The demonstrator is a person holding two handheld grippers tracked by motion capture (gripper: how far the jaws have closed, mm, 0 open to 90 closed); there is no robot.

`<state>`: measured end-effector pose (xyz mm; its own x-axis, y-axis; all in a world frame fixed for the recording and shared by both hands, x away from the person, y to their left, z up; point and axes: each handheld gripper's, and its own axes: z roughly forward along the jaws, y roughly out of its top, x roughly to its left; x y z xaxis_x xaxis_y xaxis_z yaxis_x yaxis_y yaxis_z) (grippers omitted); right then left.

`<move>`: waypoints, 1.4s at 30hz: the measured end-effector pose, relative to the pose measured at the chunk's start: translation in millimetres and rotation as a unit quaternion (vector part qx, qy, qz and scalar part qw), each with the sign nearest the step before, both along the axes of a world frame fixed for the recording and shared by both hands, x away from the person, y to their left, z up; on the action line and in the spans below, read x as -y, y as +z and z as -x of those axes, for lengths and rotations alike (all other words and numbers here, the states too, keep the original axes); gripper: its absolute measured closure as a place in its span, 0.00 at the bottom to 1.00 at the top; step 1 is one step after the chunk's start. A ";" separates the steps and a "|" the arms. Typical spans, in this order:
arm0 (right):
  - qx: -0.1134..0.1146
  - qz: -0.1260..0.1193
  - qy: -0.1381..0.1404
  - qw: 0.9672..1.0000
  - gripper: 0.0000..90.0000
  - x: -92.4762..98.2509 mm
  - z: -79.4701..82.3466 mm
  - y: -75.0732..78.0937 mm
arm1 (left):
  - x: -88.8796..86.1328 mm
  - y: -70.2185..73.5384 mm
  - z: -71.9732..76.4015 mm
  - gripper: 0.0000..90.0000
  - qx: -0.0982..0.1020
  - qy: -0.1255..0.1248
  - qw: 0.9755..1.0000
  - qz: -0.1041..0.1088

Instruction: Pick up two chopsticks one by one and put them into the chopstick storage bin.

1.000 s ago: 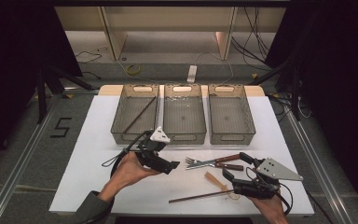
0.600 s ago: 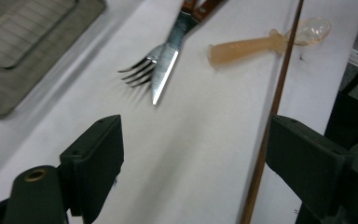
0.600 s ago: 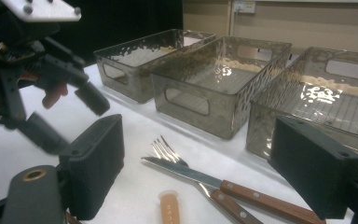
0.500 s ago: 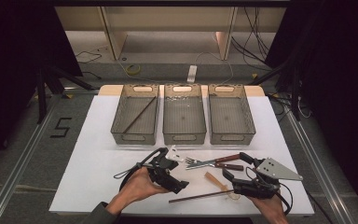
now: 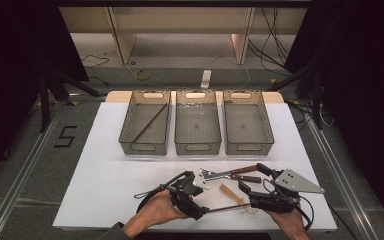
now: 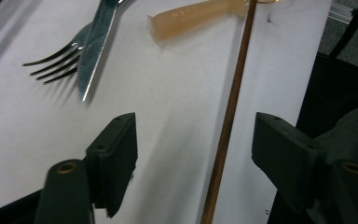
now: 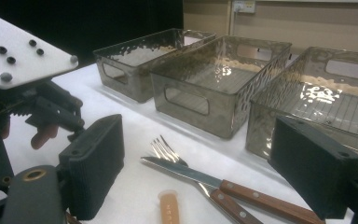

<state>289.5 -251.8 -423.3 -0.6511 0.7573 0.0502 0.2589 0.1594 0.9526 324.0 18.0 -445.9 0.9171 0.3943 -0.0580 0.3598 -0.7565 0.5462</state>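
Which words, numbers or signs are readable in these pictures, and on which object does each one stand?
"5": a large black mark on the grey floor left of the table.
Raised letters on the handle of the tan plastic spoon: too blurred to read with certainty.
No other text is readable on the bins, the cutlery or the grippers.

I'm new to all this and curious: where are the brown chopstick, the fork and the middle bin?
Brown chopstick (image 6: 228,116), left gripper view, mid-shaft between the open jaws.
Fork (image 6: 51,65), left gripper view, on its tines.
Middle bin (image 5: 197,148), high view, on its near wall.
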 end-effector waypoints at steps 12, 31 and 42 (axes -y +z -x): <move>0.000 -0.001 0.001 1.000 0.20 -0.5 -0.1 -0.2 | 10.0 -6.5 5.1 0.51 -0.004 -0.022 1.000 -0.017; -0.001 0.000 0.002 1.000 0.20 -0.7 -0.2 -0.3 | 20.6 -11.3 9.9 0.71 -0.010 -0.046 0.998 -0.036; -0.002 -0.001 0.002 1.000 0.20 -0.8 -0.4 -0.4 | 27.1 -19.5 13.9 0.82 0.003 -0.052 0.997 -0.052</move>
<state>289.9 -251.1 -423.7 -0.6545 0.7541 0.0539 0.2615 0.1589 0.9520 310.1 -9.1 -465.4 0.9534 0.3014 -0.0162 0.2742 -0.8422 0.4643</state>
